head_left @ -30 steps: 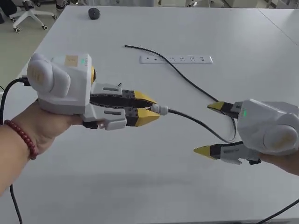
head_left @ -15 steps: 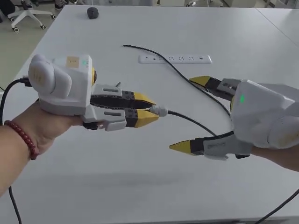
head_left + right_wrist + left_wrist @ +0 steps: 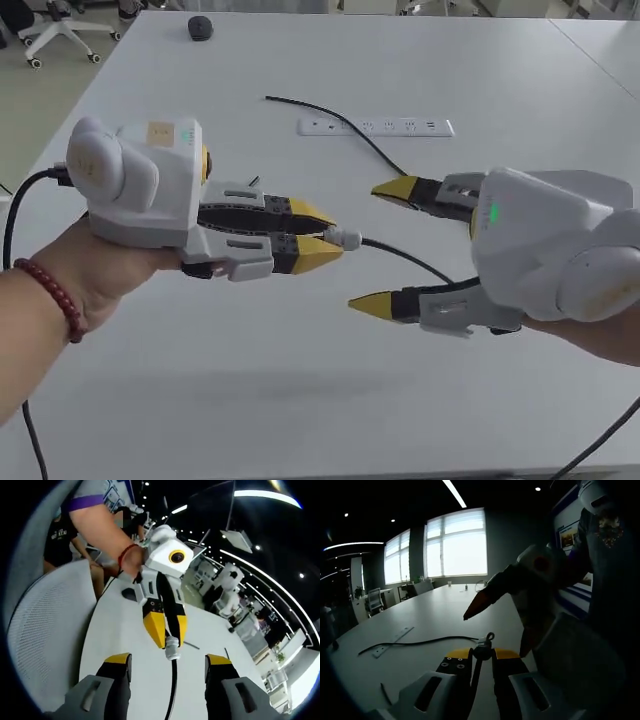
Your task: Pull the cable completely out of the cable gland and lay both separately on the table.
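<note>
Bright windows [image 3: 455, 545], left claw [image 3: 333, 233] clamping gland [image 3: 172, 651]

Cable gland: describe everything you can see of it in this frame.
The cable gland is a small, pale grey, plastic-looking fitting, pinched between the yellow tips of the left tool and held above the white table, lying roughly level. Its free end sticks out past the tips, and the black cable runs out of it, not yet pulled free. The open right tool straddles that cable, apart from the gland.
</note>
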`<state>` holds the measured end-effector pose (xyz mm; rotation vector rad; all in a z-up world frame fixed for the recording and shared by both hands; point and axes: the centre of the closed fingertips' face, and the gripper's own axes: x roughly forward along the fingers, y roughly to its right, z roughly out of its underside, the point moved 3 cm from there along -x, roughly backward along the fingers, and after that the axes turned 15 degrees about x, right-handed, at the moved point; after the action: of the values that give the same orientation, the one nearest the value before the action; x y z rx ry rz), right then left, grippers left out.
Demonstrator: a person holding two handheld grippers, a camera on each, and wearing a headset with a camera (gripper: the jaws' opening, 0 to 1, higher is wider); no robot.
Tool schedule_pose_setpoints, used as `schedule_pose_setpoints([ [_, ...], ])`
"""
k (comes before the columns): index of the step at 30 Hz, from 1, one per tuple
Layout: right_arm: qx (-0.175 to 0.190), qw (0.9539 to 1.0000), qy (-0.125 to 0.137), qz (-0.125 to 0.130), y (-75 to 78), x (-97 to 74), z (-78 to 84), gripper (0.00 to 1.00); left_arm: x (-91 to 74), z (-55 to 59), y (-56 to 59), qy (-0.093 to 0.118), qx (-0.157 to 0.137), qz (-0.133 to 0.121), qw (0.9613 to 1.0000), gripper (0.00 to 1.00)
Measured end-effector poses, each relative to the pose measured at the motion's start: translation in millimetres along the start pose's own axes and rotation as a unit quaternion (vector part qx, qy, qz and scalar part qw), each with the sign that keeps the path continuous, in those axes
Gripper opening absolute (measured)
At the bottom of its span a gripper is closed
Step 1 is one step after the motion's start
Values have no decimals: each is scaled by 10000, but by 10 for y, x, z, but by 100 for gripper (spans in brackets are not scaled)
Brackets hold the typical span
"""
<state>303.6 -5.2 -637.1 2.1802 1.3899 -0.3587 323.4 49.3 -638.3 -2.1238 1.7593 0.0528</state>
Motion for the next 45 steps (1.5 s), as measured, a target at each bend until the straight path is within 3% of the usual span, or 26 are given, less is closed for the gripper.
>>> schedule_pose_setpoints([
  [3, -272, 9996, -109, -26, -10, -17, 15, 26, 2, 2, 2, 1, -12, 8, 10000, 16],
  [6, -269, 9994, -193, -16, 4, -6, 36, 16, 5, 5, 4, -4, -8, 13, 10000, 16],
  [8, -312, 9993, -196, 0, 18, -5, 39, 17, 7, 2, 10, -1, -9, 27, 10000, 16],
  [18, -424, 9984, -360, 33, 74, 22, 49, 0, 15, -7, 21, 2, 28, 61, 10000, 16],
  [29, -671, 9965, -500, 37, 95, 51, 86, 0, -6, 46, -1, -100, 83, 55, 9999, 16],
  [34, -637, 9954, -713, 62, 147, 31, 287, 0, -40, 131, -22, -216, 73, 44, 9997, 16],
  [36, -494, 9946, -917, 40, 157, 22, 459, 0, -51, 158, -31, -265, 78, 39, 9996, 16],
  [40, -582, 9907, -1229, 82, 185, 13, 736, 0, -74, 163, -54, -267, 68, 16, 9996, 16],
  [45, -315, 9861, -1630, 114, 254, -45, 1096, 0, -106, 181, -83, -292, 52, -25, 9996, 16],
])
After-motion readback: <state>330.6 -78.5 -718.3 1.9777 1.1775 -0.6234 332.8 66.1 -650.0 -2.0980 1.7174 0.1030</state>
